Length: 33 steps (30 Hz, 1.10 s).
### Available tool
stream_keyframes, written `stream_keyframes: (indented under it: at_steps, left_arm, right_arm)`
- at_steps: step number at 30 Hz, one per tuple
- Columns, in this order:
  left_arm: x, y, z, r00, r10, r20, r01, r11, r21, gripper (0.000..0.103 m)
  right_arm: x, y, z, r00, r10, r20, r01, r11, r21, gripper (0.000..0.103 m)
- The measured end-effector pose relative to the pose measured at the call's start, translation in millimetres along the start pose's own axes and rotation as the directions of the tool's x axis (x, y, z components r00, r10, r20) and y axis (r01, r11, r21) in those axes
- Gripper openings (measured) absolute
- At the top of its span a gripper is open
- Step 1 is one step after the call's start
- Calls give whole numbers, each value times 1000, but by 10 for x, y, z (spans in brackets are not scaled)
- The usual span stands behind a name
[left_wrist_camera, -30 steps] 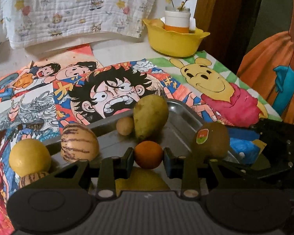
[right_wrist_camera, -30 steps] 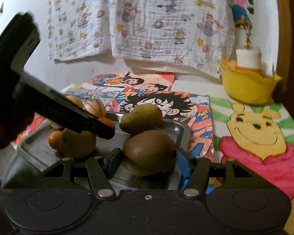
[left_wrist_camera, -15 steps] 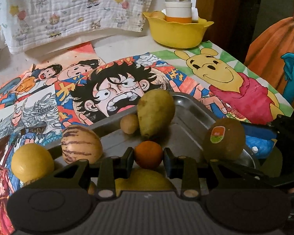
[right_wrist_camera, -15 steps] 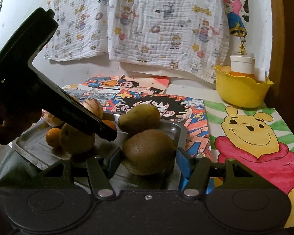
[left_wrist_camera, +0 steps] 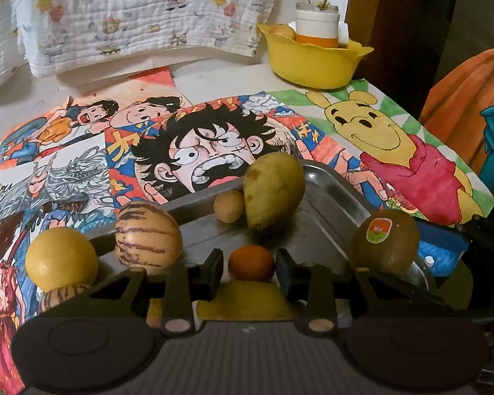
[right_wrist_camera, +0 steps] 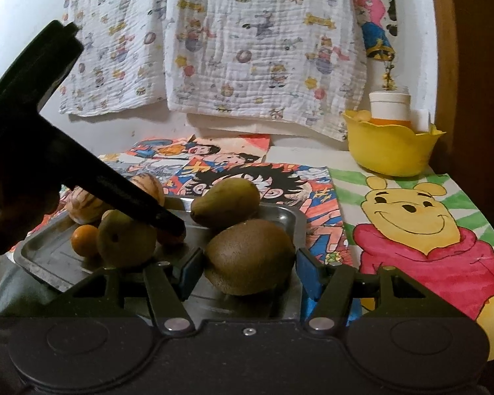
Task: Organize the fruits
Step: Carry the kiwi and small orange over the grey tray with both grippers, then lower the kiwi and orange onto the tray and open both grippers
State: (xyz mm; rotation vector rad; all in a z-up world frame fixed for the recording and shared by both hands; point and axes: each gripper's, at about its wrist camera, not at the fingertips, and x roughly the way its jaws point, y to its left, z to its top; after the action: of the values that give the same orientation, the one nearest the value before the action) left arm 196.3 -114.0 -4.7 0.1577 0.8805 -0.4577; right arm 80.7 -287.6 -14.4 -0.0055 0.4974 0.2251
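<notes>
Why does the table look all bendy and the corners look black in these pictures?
Both views use a fisheye lens: in the left wrist view the metal tray and drawings curve, and the corners go dark. In the right wrist view the room light is dim, so the other hand-held gripper is a black shape and the kiwi looks dull.

Looks like a home, probably a kid's room: a cartoon-print blanket (right_wrist_camera: 247, 42) is hung on the wall at 12 o'clock, and hand-coloured cartoon drawings (left_wrist_camera: 197, 151) are spread over the table.
</notes>
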Motion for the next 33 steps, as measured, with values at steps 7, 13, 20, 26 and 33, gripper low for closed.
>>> stream_keyframes:
  at_steps: [7, 13, 20, 26, 33]
  left_arm:
    - [-201, 73, -85, 998, 25, 65, -21, 998, -58, 64]
    - [-440, 104, -207, 987, 54, 149, -36, 992, -119, 82]
    - [-727, 173, -492, 959, 155, 238, -101, 970, -223, 102]
    - [-954, 235, -790, 937, 221, 271, -149, 953, -262, 102]
    - [-1182, 273, -1148, 896, 308, 321, -207, 928, -311, 103]
  right_arm:
    - [-39, 1, -15, 999, -22, 24, 21, 998, 53, 70]
    - [-148, 66, -6, 997, -39, 64, 35, 998, 57, 78]
    - [-275, 161, -17, 993, -60, 104, 53, 996, 76, 88]
    - [-380, 226, -33, 990, -73, 121, 62, 994, 93, 95]
    - [-581, 332, -56, 984, -86, 157, 69, 992, 108, 102]
